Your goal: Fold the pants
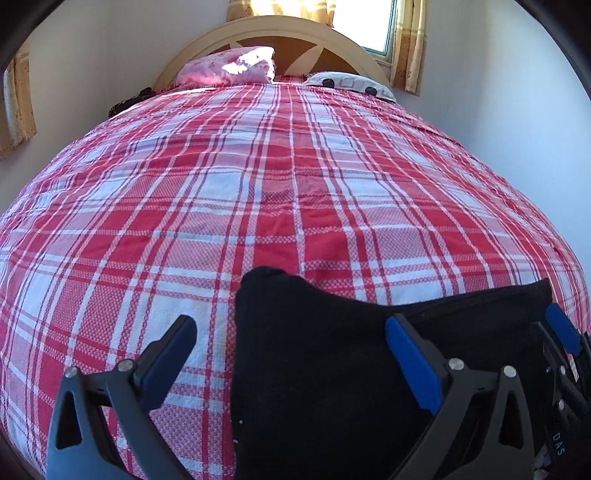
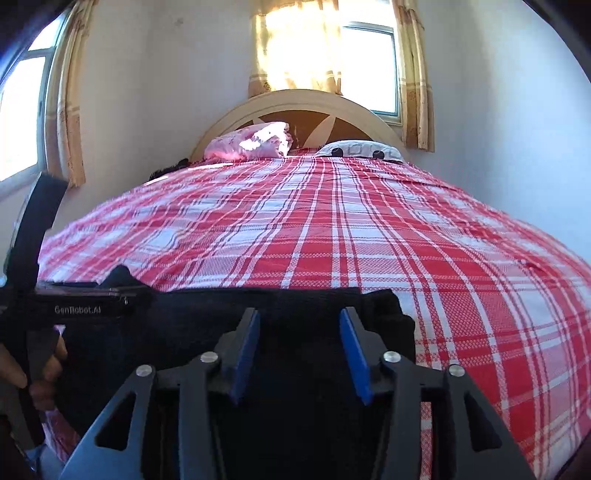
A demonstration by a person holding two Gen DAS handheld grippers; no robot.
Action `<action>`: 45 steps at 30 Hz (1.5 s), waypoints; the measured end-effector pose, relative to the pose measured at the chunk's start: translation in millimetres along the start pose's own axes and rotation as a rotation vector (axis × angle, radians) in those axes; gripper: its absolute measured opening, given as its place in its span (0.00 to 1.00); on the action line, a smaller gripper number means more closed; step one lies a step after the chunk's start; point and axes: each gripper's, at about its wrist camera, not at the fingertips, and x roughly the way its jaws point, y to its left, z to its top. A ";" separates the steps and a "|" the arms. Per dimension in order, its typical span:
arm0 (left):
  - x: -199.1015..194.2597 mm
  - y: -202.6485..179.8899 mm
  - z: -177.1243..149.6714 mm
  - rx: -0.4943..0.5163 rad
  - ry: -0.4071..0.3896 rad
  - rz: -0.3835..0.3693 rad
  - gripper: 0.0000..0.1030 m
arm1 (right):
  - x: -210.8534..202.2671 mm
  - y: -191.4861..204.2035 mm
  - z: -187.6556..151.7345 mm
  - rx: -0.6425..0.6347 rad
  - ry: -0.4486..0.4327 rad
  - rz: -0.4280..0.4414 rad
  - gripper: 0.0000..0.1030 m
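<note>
Black pants [image 1: 317, 354] lie bunched at the near edge of the bed with the red and white plaid cover [image 1: 258, 192]. My left gripper [image 1: 291, 332] is open, its jaws wide apart, straddling the left part of the pants without pinching them. In the right wrist view the pants [image 2: 299, 302] lie across the near edge under my right gripper [image 2: 299, 325], which is open with blue pads [image 2: 352, 350] over the cloth. The right gripper also shows at the right of the left wrist view [image 1: 561, 325].
A pink pillow [image 1: 229, 68] and a white patterned pillow [image 1: 351, 83] lie by the curved headboard [image 1: 280, 31]. Walls close in on both sides. A curtained window [image 2: 325, 55] is behind the bed. The left gripper's body [image 2: 77, 306] and a hand [image 2: 22, 369] show at left.
</note>
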 end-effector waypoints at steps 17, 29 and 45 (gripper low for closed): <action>-18.9 7.5 -6.7 0.018 -0.050 -0.034 1.00 | -24.3 -10.6 -31.9 0.092 0.036 0.006 0.74; -24.8 22.1 -44.3 -0.005 0.108 -0.142 1.00 | -26.1 -71.2 -45.3 0.416 0.059 0.177 0.76; -42.5 4.4 -45.3 0.054 0.066 -0.174 0.35 | -34.8 -33.3 -48.2 0.294 0.134 0.170 0.42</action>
